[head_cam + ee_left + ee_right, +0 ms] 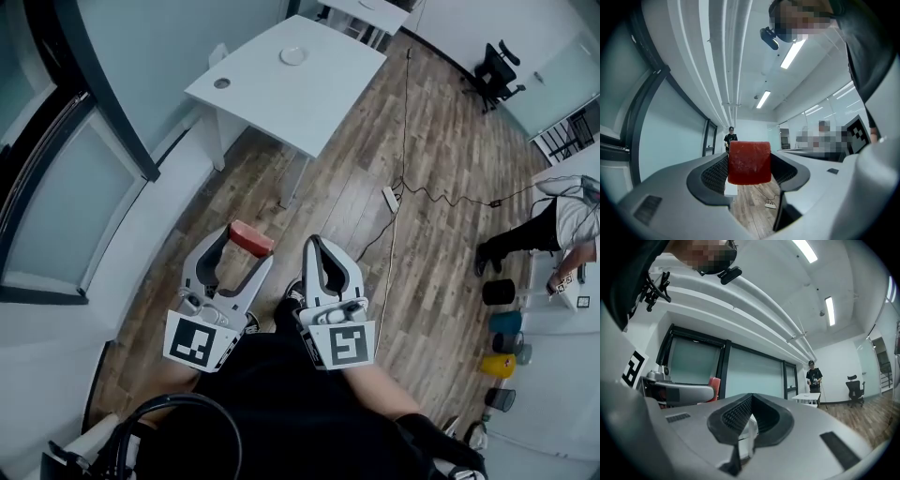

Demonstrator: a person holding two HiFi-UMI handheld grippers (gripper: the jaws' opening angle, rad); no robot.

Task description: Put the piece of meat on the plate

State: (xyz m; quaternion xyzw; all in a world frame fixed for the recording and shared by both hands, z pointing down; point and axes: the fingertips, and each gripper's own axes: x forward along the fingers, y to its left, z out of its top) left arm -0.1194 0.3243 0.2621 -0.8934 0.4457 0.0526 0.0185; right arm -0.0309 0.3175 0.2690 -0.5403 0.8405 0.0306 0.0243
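The left hand-held gripper (246, 248) is squeezing the meat (749, 162) in the air. The right hand-held gripper (316, 246) is closed on nothing. The plate (293, 55), far off on the counter (319, 98), has no meat yet

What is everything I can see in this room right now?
piece of meat: one, red, clamped in the left gripper
table: one, white, ahead by the wall
plate: one, white, on that table
office chair: one, black, far right
power strip: one, white, on the wooden floor
containers: several, black, teal, yellow, right edge
other person: one, dark trousers, right
left gripper: one, grey, shut on the meat
right gripper: one, grey, jaws together, empty
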